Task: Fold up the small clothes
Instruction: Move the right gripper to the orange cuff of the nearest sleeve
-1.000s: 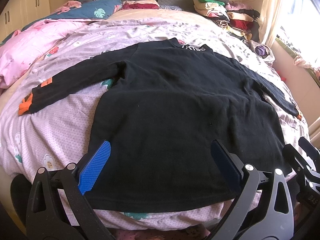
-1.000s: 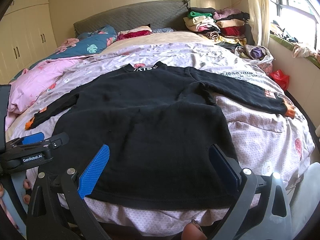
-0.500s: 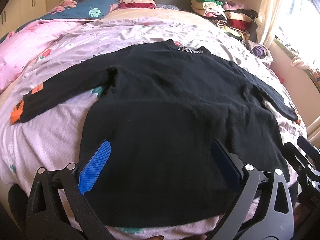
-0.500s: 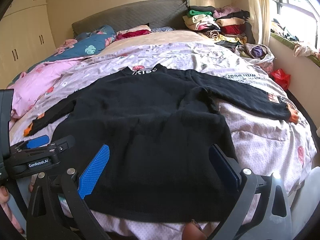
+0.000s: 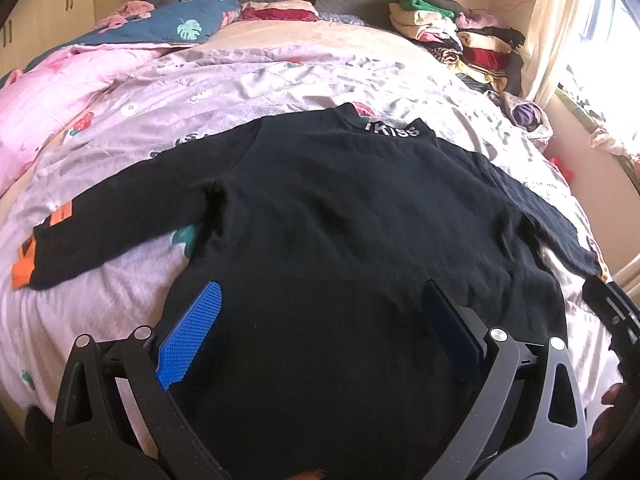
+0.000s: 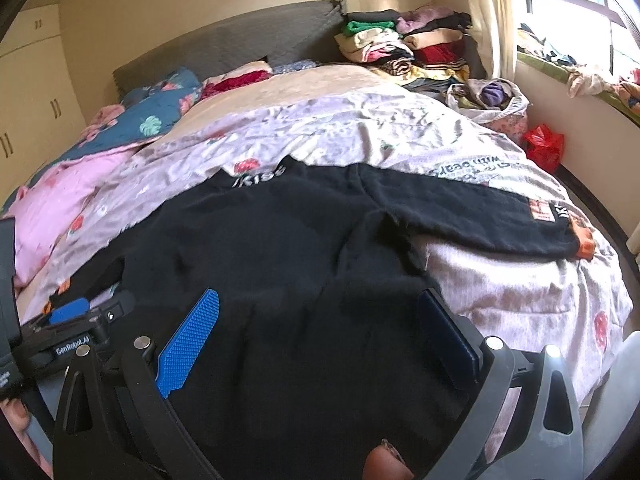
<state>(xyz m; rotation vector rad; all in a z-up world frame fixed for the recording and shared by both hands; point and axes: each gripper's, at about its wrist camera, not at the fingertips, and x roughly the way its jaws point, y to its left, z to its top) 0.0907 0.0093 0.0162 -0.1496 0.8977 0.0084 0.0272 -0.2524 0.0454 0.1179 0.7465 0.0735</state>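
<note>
A black long-sleeved sweater (image 5: 340, 216) lies flat on the bed, its back up, white letters on the collar (image 5: 394, 131). Both sleeves spread outward; the left one ends in an orange cuff (image 5: 23, 266), the right one in an orange cuff (image 6: 585, 242). My left gripper (image 5: 320, 286) hovers open over the sweater's lower left part. Over the lower right part of the sweater (image 6: 288, 248) my right gripper (image 6: 318, 294) stands open too. Each gripper shows at the edge of the other's view: the right gripper (image 5: 612, 312), the left gripper (image 6: 80, 316). The hem is hidden below the fingers.
A lilac patterned bedsheet (image 5: 248, 80) covers the bed. A pink quilt (image 5: 44, 116) and a blue floral pillow (image 5: 180, 20) lie at the left. Folded clothes (image 6: 404, 44) are stacked by the headboard. A red bag (image 6: 542, 148) sits on the floor under the window.
Both grippers have moved forward over the sweater, so its hem has dropped out of view under the fingers. Both stay open; the sweater has not moved.
</note>
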